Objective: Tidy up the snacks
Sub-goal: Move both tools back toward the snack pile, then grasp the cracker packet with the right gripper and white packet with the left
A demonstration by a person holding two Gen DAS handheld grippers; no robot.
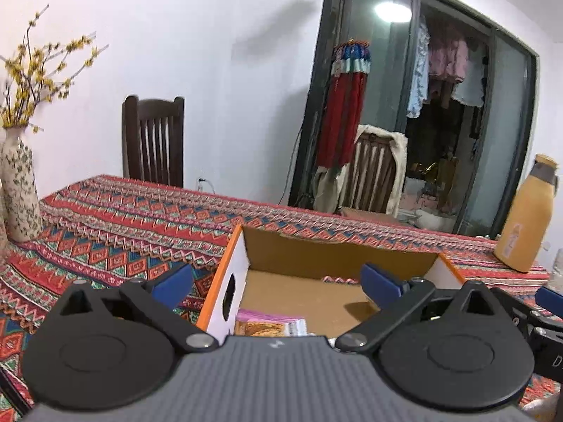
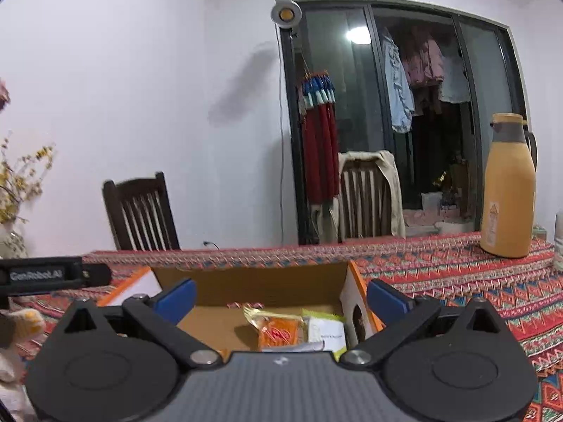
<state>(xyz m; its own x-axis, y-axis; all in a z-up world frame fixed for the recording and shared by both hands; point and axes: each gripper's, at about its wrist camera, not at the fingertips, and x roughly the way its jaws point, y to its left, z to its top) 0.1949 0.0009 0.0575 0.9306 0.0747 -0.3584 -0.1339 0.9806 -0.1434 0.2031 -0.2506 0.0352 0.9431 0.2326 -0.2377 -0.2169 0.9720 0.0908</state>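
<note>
We hold both grippers, left (image 1: 278,286) and right (image 2: 281,299), level over the open cardboard box (image 1: 337,246), fingers spread and empty. The box sits on the desk (image 1: 123,232) under a patterned cloth, chairs and a glass door behind. Our left view shows a pink snack packet (image 1: 267,318) inside; our right shows an orange packet (image 2: 281,334).

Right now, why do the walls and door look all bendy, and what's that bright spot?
Left wrist view: the fisheye lens curves the glass door frame, and the bright spot is a lamp reflected in it. Right wrist view: same bend, same glare; corners go dark.
</note>
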